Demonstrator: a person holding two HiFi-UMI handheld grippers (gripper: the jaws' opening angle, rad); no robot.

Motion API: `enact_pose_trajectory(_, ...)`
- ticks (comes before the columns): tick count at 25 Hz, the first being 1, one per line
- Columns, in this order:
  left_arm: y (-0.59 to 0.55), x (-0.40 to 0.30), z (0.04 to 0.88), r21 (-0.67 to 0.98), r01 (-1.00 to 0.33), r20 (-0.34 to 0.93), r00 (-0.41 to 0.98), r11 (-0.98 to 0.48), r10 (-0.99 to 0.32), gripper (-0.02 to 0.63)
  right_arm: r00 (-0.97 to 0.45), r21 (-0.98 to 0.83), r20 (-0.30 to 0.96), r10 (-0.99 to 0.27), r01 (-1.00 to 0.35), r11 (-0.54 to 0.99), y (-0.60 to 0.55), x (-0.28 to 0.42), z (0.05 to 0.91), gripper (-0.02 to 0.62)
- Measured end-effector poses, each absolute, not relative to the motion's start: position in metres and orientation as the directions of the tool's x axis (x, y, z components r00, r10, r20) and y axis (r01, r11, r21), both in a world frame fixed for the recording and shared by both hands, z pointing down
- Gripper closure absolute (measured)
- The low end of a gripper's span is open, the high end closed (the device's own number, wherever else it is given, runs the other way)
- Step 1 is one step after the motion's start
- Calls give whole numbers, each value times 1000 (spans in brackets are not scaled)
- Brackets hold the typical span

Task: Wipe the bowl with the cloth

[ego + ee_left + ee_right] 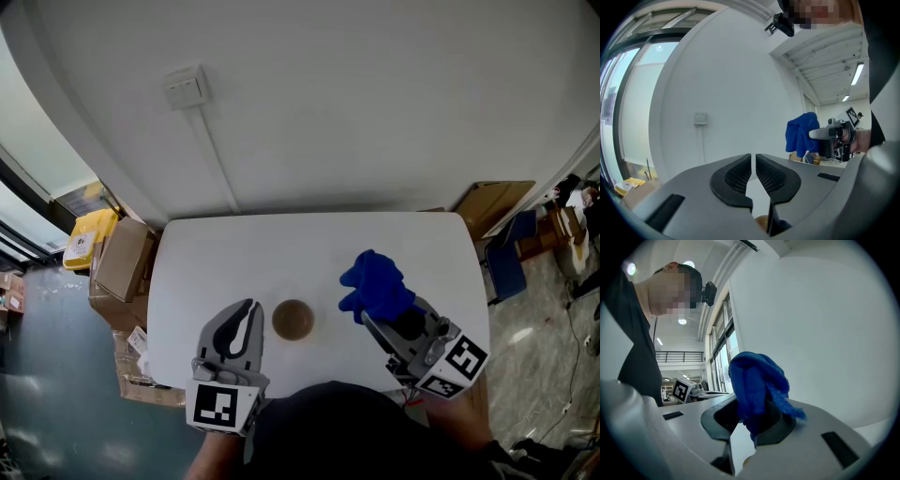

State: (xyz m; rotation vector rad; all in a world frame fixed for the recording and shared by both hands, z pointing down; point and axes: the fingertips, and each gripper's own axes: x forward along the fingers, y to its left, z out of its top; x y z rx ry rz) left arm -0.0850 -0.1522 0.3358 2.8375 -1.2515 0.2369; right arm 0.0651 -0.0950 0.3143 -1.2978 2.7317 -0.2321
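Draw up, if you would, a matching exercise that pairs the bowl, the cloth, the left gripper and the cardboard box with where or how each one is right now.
Things:
1. bowl
2. cloth
3. left gripper
4. cardboard box

Places or states:
A. bunched up and clamped in the right gripper
B. standing on the white table, between the two grippers
C. beside the table's left edge in the head view
D. holding nothing, jaws almost together

Pairs: 1-B, 2-A, 3-D, 4-C
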Motion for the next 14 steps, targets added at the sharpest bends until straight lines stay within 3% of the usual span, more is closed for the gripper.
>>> enact_pose_trajectory(14,-156,-73,344,-25,-721,172,679,-692,-714,569,-624,-193,-26,-781,-763,617,-101,71,320,529)
